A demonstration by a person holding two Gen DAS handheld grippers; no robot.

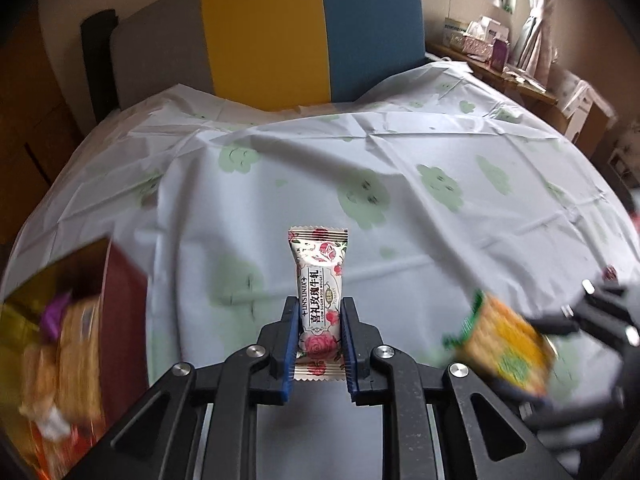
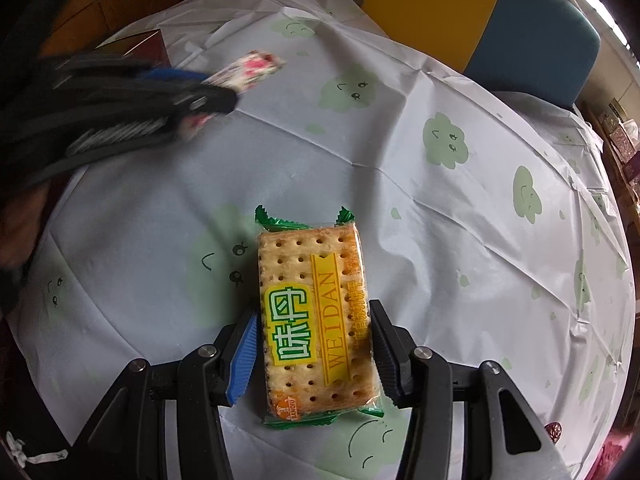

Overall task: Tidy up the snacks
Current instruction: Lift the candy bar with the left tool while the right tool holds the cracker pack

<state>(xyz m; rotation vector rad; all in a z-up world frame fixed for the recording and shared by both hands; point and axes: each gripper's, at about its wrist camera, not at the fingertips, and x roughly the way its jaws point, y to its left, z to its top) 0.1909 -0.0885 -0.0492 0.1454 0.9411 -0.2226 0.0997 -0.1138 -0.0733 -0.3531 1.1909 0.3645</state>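
My left gripper (image 1: pixel 320 305) is shut on a white nougat candy (image 1: pixel 319 264) with pink roses, held upright above the tablecloth (image 1: pixel 400 168). The right wrist view shows the same candy (image 2: pixel 252 68), blurred, at the upper left. My right gripper (image 2: pixel 314 312) is shut on a cracker pack (image 2: pixel 304 256) with green ends and a yellow label, the pads pressing its long sides. In the left wrist view that pack (image 1: pixel 508 344) shows blurred at the lower right.
A dark red box (image 1: pixel 120 300) holding several wrapped snacks stands at the left, seen small in the right wrist view (image 2: pixel 148 46). A small red candy (image 2: pixel 554 430) lies near the table's right edge. A grey, yellow and blue headboard (image 1: pixel 260 32) rises behind.
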